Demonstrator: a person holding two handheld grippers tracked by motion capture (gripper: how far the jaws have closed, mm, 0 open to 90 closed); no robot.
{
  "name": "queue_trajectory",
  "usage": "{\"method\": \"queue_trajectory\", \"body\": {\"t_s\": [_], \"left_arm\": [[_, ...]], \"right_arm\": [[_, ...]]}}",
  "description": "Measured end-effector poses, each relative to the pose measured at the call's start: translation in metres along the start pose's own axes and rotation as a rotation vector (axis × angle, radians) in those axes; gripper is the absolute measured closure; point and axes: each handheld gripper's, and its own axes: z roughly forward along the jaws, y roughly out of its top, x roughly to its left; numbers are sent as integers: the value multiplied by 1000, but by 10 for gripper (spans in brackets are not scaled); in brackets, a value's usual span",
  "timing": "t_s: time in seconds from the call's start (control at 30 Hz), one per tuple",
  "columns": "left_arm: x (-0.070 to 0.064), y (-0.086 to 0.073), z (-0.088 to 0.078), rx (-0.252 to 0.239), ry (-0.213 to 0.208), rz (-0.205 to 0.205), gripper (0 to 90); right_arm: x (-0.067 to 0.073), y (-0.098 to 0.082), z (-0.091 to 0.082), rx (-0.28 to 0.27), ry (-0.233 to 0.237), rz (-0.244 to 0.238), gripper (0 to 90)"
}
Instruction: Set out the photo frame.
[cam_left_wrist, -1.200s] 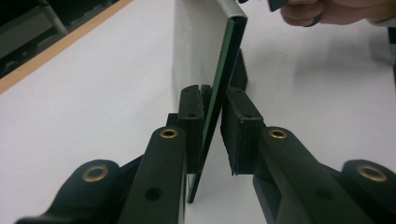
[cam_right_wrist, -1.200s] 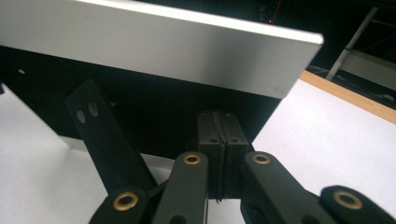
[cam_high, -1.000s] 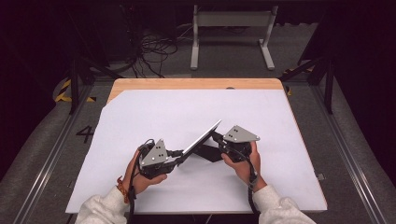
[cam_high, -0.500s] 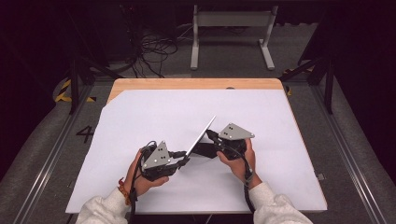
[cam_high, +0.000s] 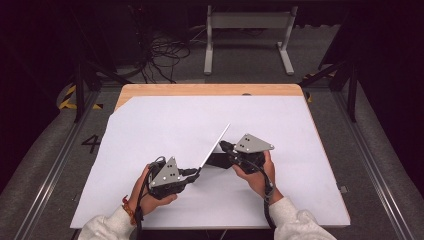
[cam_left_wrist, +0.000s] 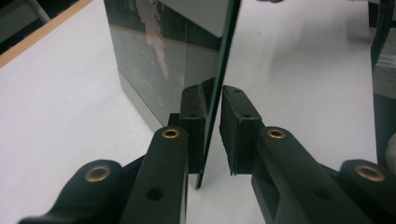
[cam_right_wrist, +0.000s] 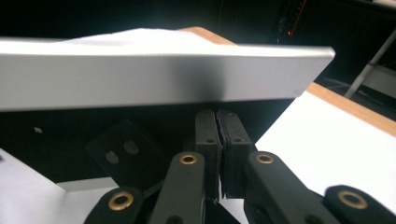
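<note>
Both grippers (cam_high: 196, 172) (cam_high: 223, 146) hold a tilted panel (cam_high: 215, 146) (possibly mirrored).

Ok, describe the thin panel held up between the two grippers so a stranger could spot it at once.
On the white-covered table, near its front edge, the left gripper and right gripper face each other. Between them a thin flat panel stands tilted on edge, running diagonally. It is the one raised thing there: silvery on one face, dark and glossy on the other.
</note>
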Motion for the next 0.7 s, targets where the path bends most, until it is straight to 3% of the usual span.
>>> {"method": "queue_trajectory", "body": {"t_s": [0.7], "left_arm": [[-7, 8, 15, -21, -15, -6, 754]], "right_arm": [[-6, 4, 7, 8, -1, 2, 883]]}}
